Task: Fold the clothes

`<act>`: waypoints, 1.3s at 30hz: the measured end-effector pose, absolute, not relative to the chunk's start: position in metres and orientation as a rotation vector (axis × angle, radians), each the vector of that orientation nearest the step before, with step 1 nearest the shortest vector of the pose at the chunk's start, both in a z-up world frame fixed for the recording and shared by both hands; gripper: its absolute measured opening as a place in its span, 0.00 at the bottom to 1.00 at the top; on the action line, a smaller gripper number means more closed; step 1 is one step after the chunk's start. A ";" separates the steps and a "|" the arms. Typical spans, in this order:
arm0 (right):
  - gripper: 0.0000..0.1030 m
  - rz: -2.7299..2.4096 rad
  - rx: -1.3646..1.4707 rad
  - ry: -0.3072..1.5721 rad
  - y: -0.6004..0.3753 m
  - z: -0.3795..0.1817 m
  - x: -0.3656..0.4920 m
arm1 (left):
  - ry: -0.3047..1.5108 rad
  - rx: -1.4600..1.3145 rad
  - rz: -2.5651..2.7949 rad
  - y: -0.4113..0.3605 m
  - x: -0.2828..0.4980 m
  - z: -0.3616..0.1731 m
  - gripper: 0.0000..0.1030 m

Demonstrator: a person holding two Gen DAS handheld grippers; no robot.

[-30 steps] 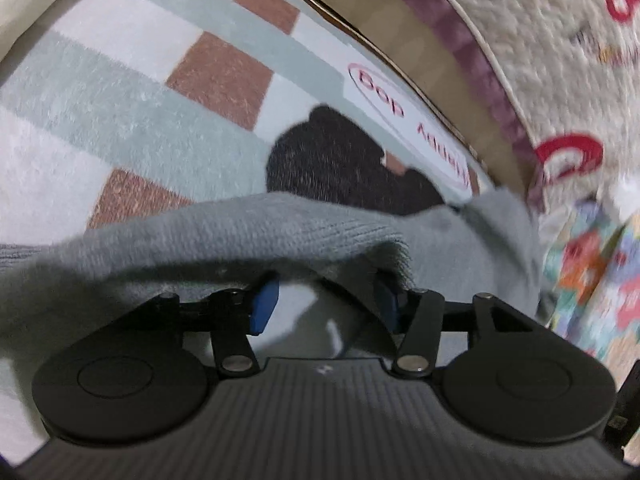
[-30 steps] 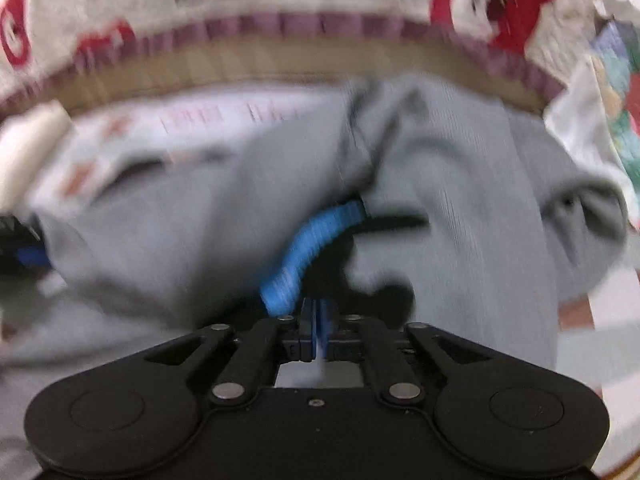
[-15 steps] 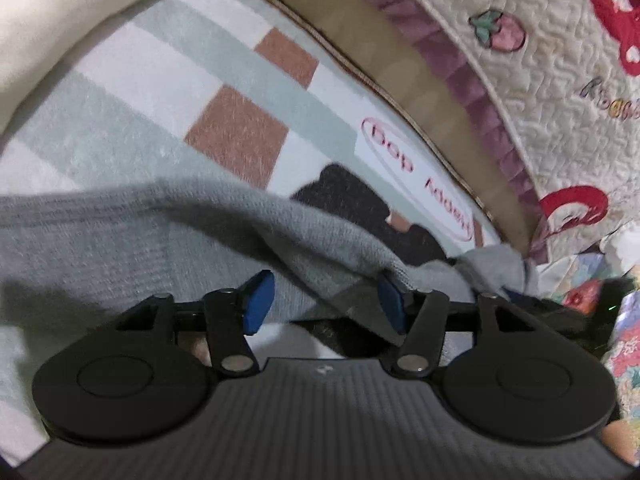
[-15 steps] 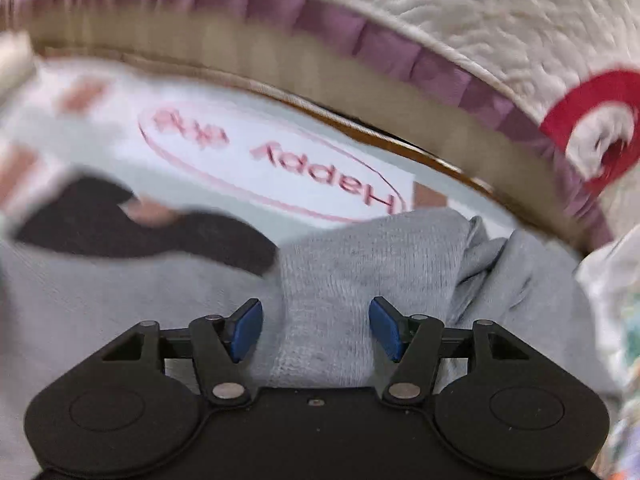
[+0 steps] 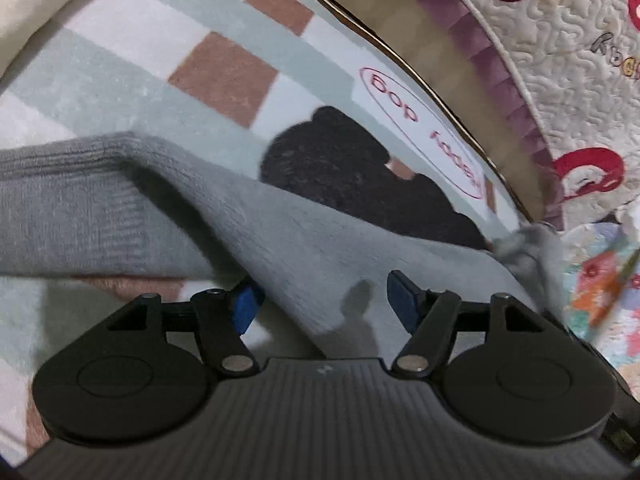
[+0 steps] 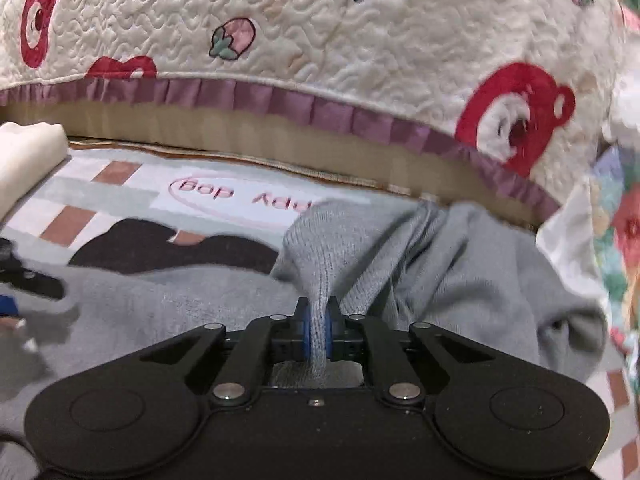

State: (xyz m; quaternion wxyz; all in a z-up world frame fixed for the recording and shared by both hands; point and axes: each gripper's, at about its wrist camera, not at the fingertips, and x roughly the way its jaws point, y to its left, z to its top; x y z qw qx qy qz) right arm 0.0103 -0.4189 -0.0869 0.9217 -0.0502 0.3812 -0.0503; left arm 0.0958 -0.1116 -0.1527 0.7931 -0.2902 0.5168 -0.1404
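Pinching a bunched fold of the grey sweater between its blue pads, my right gripper is closing on the knit, which rises out of the jaws and spreads away to the right in loose heaps. My left gripper has its jaws apart and opening; a flat edge of the sweater lies across the gap between the blue pads, but neither pad presses on it. To the left of that gripper a ribbed band of the same sweater runs off toward the frame's edge. The sweater lies on a rug of pale green, white and brown squares, with a black dog shape and a pink oval of lettering. Beyond the rug's far edge hangs a cream quilt with red bears, strawberries and a purple frill. A flowered cloth lies at the right.
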 end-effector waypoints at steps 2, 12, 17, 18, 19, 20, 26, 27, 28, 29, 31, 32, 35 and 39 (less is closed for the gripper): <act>0.08 -0.100 -0.054 0.836 -0.429 -0.099 0.015 | 1.063 -0.609 -0.321 -0.113 0.096 -0.154 0.34; 0.61 -0.086 0.028 0.914 -0.435 -0.128 0.070 | 0.786 -0.250 -0.344 -0.131 0.084 -0.099 0.07; 0.15 -0.081 0.093 0.897 -0.435 -0.128 0.102 | 0.707 -0.227 -0.323 -0.118 0.092 -0.079 0.07; 0.14 -0.060 0.116 0.857 -0.433 -0.118 0.103 | 0.698 -0.219 -0.309 -0.115 0.096 -0.075 0.07; 0.13 -0.038 0.134 0.812 -0.429 -0.105 0.105 | 0.694 -0.214 -0.293 -0.108 0.104 -0.069 0.07; 0.13 -0.015 0.151 0.766 -0.425 -0.092 0.107 | 0.685 -0.222 -0.276 -0.099 0.111 -0.060 0.07; 0.07 0.169 0.266 0.530 -0.378 -0.026 0.145 | 0.504 -0.196 -0.117 -0.024 0.152 0.015 0.07; 0.08 0.193 0.284 0.534 -0.369 -0.028 0.156 | 0.478 -0.191 -0.084 -0.011 0.159 0.026 0.07; 0.10 0.237 0.301 0.549 -0.359 -0.032 0.164 | 0.492 -0.193 -0.059 -0.004 0.170 0.024 0.07; 0.16 0.278 0.289 0.579 -0.348 -0.037 0.168 | 0.517 -0.196 -0.035 0.002 0.181 0.019 0.07; 0.22 0.334 0.247 0.620 -0.330 -0.044 0.168 | 0.566 -0.202 0.013 0.014 0.203 0.010 0.06; 0.32 0.352 0.232 0.618 -0.326 -0.047 0.160 | 0.590 -0.206 0.037 0.020 0.214 0.005 0.06; 0.47 0.372 0.221 0.654 -0.344 -0.060 0.133 | 0.639 -0.186 0.090 0.029 0.236 -0.011 0.06; 0.47 0.211 0.169 0.721 -0.410 -0.080 0.099 | 0.621 -0.169 0.134 0.035 0.249 -0.022 0.06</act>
